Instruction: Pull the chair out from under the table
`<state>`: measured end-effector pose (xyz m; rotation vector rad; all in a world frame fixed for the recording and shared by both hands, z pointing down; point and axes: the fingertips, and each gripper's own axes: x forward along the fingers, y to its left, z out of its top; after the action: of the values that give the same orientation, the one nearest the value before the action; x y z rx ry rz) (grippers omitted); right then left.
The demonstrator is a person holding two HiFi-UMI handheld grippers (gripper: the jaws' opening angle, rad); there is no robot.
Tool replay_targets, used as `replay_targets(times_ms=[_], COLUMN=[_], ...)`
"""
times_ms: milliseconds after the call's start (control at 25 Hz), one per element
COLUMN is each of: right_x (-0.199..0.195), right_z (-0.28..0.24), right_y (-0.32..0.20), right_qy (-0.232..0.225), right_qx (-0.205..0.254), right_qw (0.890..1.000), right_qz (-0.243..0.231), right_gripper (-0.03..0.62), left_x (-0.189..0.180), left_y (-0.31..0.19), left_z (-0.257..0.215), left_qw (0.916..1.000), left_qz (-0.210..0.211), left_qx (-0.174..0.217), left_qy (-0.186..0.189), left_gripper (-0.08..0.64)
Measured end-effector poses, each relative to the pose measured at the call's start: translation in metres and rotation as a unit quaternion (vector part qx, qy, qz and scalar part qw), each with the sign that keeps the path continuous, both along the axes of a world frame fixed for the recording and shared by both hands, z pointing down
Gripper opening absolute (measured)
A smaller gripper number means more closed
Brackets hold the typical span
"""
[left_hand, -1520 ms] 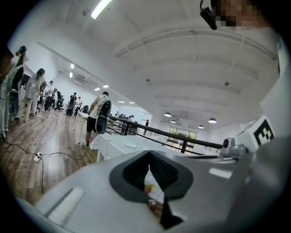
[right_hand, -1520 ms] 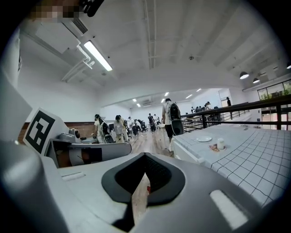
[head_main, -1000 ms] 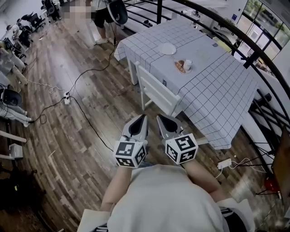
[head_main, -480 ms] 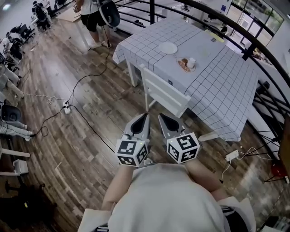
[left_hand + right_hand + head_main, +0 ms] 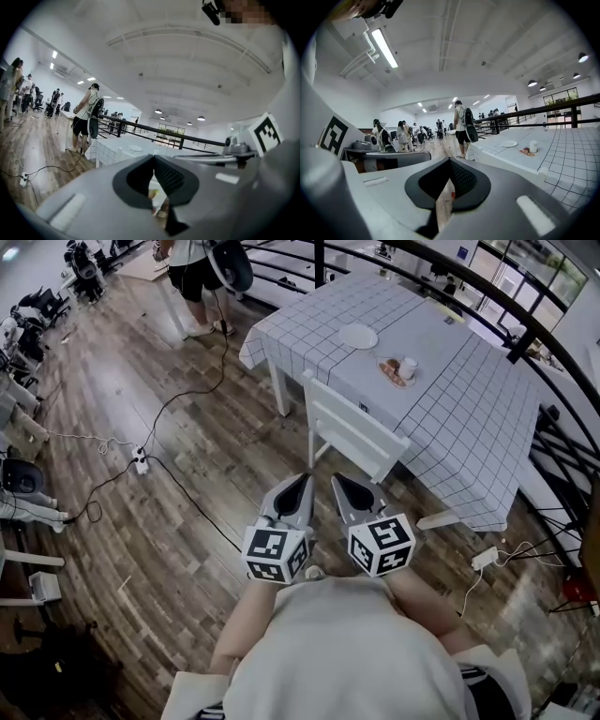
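While both tongs are clenched on nothing, the left gripper (image 5: 300,481) and the right gripper (image 5: 338,480) sit side by side just ahead of the person's chest, each with one marker cube at its back end. Their tips point toward the far side and stop short of the single white chair (image 5: 352,432), touching no part of it. Each gripper view shows its own two dark pads meeting at the tip with only floor and room seen past them. That one chair stands at the near-left long side of the one table (image 5: 459,427). Its slatted back faces the person and its seat is pushed in beneath the hanging edge of the checked cloth. Three pieces lie on the tabletop: one empty white plate (image 5: 358,336) toward the far left, and further right one small dish with food (image 5: 392,374) with one white cup (image 5: 409,365) just beside it. Two power strips lie on the wooden floor (image 5: 141,549): one power strip (image 5: 141,463) to the left with a black cable (image 5: 187,395) running toward the far side, and a second power strip (image 5: 485,559) near the table's right corner. One dark railing (image 5: 525,329) curves past the table's far side. One standing person (image 5: 192,268) is at the far left, beyond the table's corner.
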<state>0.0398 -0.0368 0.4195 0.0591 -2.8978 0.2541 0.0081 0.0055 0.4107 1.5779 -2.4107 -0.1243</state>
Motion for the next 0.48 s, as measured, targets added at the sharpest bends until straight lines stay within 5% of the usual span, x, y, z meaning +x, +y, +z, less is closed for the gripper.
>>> replay_targets(times_ms=[480], right_x=[-0.015], right_z=[0.008], right_y=[0.009], right_qy=[0.014], right_qx=[0.002], right_qw=[1.0], right_qz=[-0.005], right_gripper=[-0.002], left_x=[-0.017], left_y=[0.006], left_z=[0.004], left_qw=[1.0], left_qz=[-0.004], left_qx=[-0.005], left_qy=[-0.003], left_gripper=[0.01])
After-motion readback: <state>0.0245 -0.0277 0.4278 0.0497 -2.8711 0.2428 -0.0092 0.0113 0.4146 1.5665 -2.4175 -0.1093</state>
